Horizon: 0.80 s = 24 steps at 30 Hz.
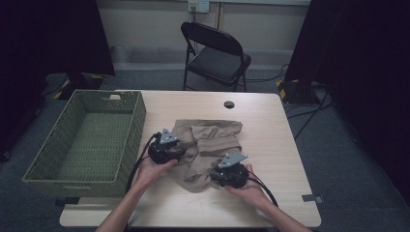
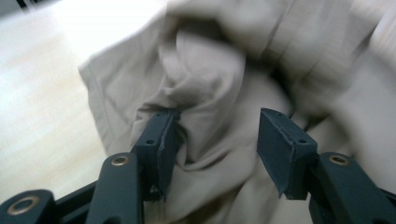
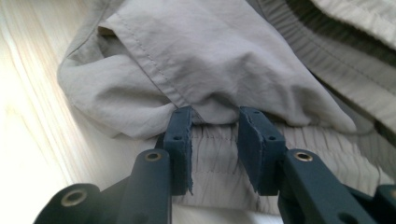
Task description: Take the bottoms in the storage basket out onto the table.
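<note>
Two grippers at crumpled beige shorts [image 1: 205,145], long axis table-front to back: left gripper [image 2: 212,140] jaws released, right gripper [image 3: 215,140] unclear.

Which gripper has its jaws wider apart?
The left gripper: a wide gap with bunched tan cloth between its jaws. The right gripper has a narrower gap, at the cloth's ribbed band.

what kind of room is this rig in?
Probably a lab or office recording room: light wooden table with a cable hole, black folding chair, black curtains, taped floor cables.
</note>
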Available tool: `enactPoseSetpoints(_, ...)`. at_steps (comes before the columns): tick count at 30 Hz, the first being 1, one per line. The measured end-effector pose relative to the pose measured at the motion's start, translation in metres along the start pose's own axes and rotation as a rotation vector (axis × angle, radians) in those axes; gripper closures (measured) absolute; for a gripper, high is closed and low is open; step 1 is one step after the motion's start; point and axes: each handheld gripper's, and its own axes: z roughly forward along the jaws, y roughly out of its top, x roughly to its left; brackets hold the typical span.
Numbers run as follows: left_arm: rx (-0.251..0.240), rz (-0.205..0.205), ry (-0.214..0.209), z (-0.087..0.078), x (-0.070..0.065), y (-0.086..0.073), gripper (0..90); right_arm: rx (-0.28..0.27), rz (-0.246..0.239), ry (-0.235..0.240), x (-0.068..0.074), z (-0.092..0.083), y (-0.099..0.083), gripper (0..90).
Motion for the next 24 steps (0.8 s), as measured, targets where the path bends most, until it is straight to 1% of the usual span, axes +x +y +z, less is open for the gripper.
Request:
enactPoseSetpoints(1,0.022,-0.004,-0.009,0.003,-0.001,-0.005,47.3,0.001,-0.004,-0.002,-0.003,-0.003,-0.003,65.7)
enactPoseSetpoints(2,0.037,0.009,-0.012,0.005,-0.002,-0.009,47.0,0.005,-0.003,-0.008,-0.007,-0.007,-0.006,65.6)
enactPoseSetpoints(3,0.043,0.009,-0.012,0.007,-0.002,-0.013,46.9,0.010,-0.008,-0.015,-0.011,-0.010,-0.009,65.6)
enactPoseSetpoints(4,0.048,-0.001,-0.015,0.009,-0.003,-0.016,46.8,0.011,-0.010,-0.021,-0.015,-0.013,-0.012,65.5)
enactPoseSetpoints(5,0.042,-0.007,-0.019,0.010,-0.004,-0.017,46.8,0.013,-0.003,-0.025,-0.020,-0.016,-0.015,65.4)
enactPoseSetpoints(6,0.046,-0.010,-0.027,0.011,-0.006,-0.018,46.9,0.014,-0.003,-0.035,-0.024,-0.019,-0.018,65.2)
enactPoseSetpoints(9,0.058,0.019,-0.047,0.011,-0.013,-0.018,47.0,0.019,-0.001,-0.074,-0.035,-0.027,-0.025,64.3)
enactPoseSetpoints(11,0.072,0.032,-0.068,0.011,-0.020,-0.021,47.1,0.018,0.027,-0.100,-0.044,-0.031,-0.029,63.3)
enactPoseSetpoints(12,0.065,0.034,-0.074,0.010,-0.023,-0.022,47.1,0.020,0.046,-0.115,-0.048,-0.032,-0.031,63.2)
enactPoseSetpoints(14,0.071,0.032,-0.087,0.008,-0.028,-0.023,47.1,0.015,0.072,-0.130,-0.058,-0.033,-0.033,62.7)
enactPoseSetpoints(15,0.077,0.040,-0.097,0.008,-0.030,-0.023,47.7,0.016,0.083,-0.143,-0.061,-0.033,-0.033,62.4)
enactPoseSetpoints(16,0.082,0.046,-0.101,0.007,-0.033,-0.023,47.9,0.016,0.090,-0.159,-0.065,-0.033,-0.033,62.3)
enactPoseSetpoints(17,0.077,0.052,-0.104,0.006,-0.035,-0.024,47.9,0.015,0.100,-0.175,-0.068,-0.032,-0.034,62.2)
enactPoseSetpoints(18,0.068,0.051,-0.103,0.005,-0.038,-0.025,48.2,0.011,0.109,-0.185,-0.071,-0.032,-0.034,61.9)
enactPoseSetpoints(20,0.065,0.044,-0.113,0.003,-0.043,-0.027,48.3,0.010,0.127,-0.206,-0.076,-0.032,-0.035,61.2)
enactPoseSetpoints(21,0.070,0.051,-0.121,0.001,-0.045,-0.027,48.3,0.011,0.136,-0.222,-0.077,-0.032,-0.035,61.1)
enactPoseSetpoints(22,0.089,0.056,-0.136,-0.001,-0.047,-0.027,48.3,0.016,0.140,-0.229,-0.080,-0.033,-0.035,60.3)
enactPoseSetpoints(23,0.092,0.047,-0.146,-0.002,-0.049,-0.027,48.3,0.019,0.144,-0.235,-0.082,-0.033,-0.034,60.0)
enactPoseSetpoints(24,0.099,0.044,-0.144,-0.002,-0.050,-0.026,48.8,0.021,0.148,-0.234,-0.083,-0.034,-0.034,60.5)
